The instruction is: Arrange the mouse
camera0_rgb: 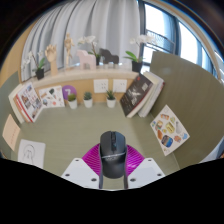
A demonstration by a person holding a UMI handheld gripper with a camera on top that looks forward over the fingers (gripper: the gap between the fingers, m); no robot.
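The gripper [111, 172] is seen with its two fingers clamped on a black mouse [111, 152], the pink pads [97, 158] pressed against its left and right sides. The mouse is held lengthwise between the fingers, its nose pointed ahead, above the green desk [75, 128].

From the left, a white sheet [31, 152] is laid on the desk near the fingers, and open magazines [27, 101] are propped against the back partition. Further along, a purple object [69, 95] and small potted plants [99, 99] are lined at the rear edge. To the right, a dark book [139, 94] is leaned up, and a colourful booklet [169, 128] is laid flat by the desk's right edge. Bare desk surface is left ahead of the mouse, between the white sheet and the booklet.
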